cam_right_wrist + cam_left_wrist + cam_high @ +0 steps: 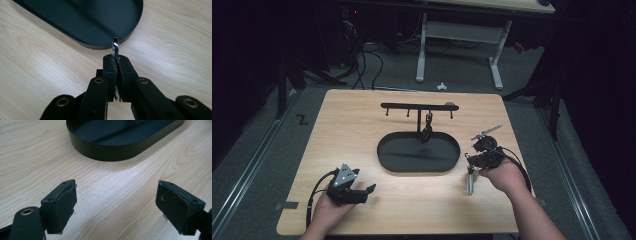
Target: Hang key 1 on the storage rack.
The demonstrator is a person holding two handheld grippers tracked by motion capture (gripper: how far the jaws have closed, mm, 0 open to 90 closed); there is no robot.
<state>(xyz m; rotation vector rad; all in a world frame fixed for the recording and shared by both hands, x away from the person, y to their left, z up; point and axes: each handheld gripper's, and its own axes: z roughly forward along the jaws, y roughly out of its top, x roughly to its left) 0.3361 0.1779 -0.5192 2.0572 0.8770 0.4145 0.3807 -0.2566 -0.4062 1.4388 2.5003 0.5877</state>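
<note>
My left hand (326, 210) rests low at the near left of the tabletop (362, 125), and its left hand-held gripper (362, 192) points right toward the black oval tray (384, 160) with jaws spread wide over bare wood. My right hand (504, 176) sits at the tray's right end, forearm angled in from the near right. The right hand-held gripper (116, 58) is pressed together on a thin shiny metal piece (115, 45), just beside the tray rim. A dark item (427, 131) hangs from the hook rack (417, 106) over the tray.

Lab: floor cables (367, 62), rails (249, 165), dark curtains (597, 75).
</note>
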